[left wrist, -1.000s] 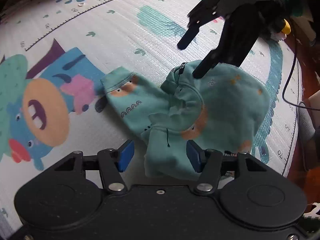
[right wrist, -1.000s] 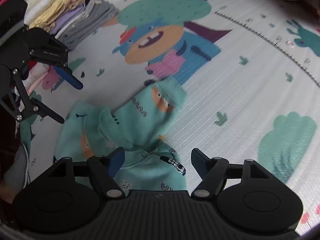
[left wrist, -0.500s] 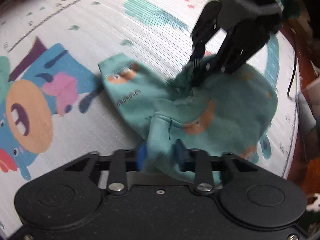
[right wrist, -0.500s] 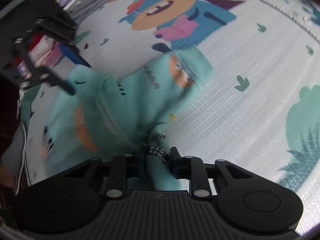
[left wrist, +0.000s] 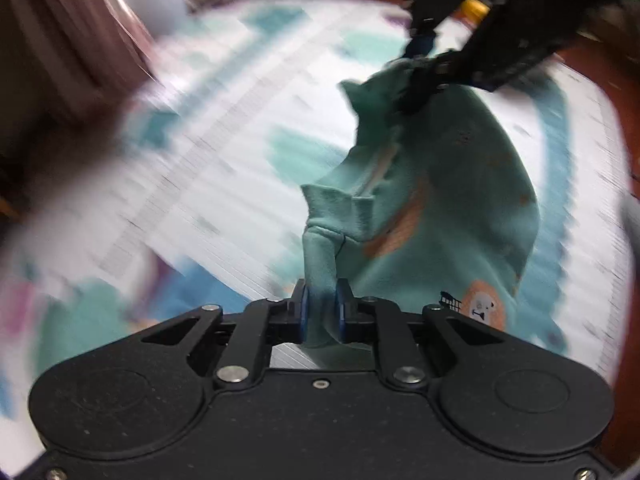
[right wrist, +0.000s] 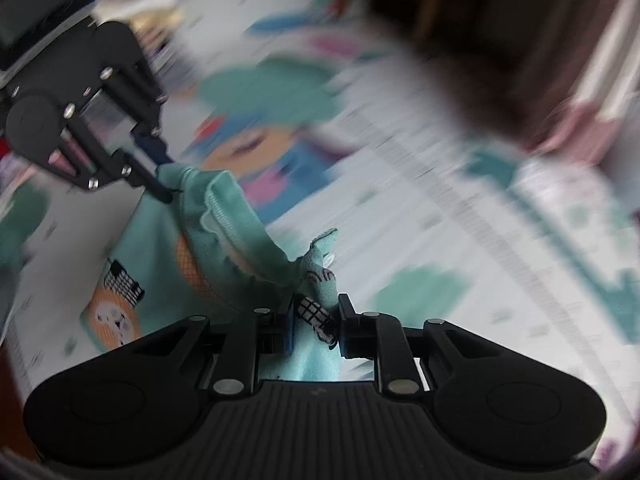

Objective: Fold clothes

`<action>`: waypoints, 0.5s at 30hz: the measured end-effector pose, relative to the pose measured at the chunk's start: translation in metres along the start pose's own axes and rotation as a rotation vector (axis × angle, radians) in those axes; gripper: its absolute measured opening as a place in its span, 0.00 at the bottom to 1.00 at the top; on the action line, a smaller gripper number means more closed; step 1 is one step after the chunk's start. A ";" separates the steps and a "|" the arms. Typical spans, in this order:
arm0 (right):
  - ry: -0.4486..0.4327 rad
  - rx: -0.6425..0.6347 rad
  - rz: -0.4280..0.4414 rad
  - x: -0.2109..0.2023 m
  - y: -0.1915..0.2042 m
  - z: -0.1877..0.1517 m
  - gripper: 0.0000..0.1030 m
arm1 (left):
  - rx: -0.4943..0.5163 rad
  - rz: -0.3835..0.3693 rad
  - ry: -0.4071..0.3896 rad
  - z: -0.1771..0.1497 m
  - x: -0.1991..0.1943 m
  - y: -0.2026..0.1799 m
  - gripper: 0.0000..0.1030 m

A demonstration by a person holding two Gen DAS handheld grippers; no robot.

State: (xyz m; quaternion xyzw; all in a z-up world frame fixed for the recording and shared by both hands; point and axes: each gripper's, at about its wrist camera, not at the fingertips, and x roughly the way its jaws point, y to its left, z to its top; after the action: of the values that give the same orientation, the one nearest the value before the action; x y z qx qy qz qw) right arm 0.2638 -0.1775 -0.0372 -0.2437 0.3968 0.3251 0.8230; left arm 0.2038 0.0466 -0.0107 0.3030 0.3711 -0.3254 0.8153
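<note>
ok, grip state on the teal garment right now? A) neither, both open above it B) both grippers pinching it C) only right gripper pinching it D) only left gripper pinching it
B: the left gripper has its blue pads closed on a bunched fold of the teal garment, and the right gripper is clamped on another fold of it, with the cloth strung between the two.

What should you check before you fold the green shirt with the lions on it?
1. Left gripper shut on the teal shirt: ok.
2. Right gripper shut on the shirt: ok.
3. Shirt hanging between both grippers: ok.
4. Shirt spread flat, no bunching: not ok, it is crumpled.
5. Clear spot on the play mat to lay it down: cannot tell, too blurred.
</note>
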 end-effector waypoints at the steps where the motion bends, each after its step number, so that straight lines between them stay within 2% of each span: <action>1: -0.038 -0.010 -0.070 -0.019 -0.002 0.009 0.21 | 0.012 0.072 -0.047 0.013 -0.015 0.003 0.11; 5: -0.214 -0.040 -0.325 -0.097 0.003 0.044 0.20 | 0.023 0.323 -0.239 0.057 -0.080 0.013 0.11; 8: -0.331 -0.090 -0.474 -0.141 0.013 0.058 0.20 | 0.127 0.480 -0.340 0.070 -0.117 0.001 0.11; 10: -0.403 -0.123 -0.564 -0.168 0.020 0.065 0.21 | 0.188 0.522 -0.366 0.068 -0.130 -0.010 0.11; 12: -0.399 -0.169 -0.569 -0.171 0.027 0.059 0.21 | 0.261 0.433 -0.284 0.046 -0.113 -0.030 0.11; 15: -0.275 -0.272 -0.508 -0.141 0.039 0.030 0.21 | 0.372 0.255 -0.126 0.004 -0.079 -0.063 0.11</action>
State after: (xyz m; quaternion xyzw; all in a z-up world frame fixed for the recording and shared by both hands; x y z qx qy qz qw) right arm 0.1831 -0.1797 0.0884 -0.3968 0.1613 0.1890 0.8837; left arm 0.1175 0.0294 0.0387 0.4715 0.2120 -0.3005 0.8015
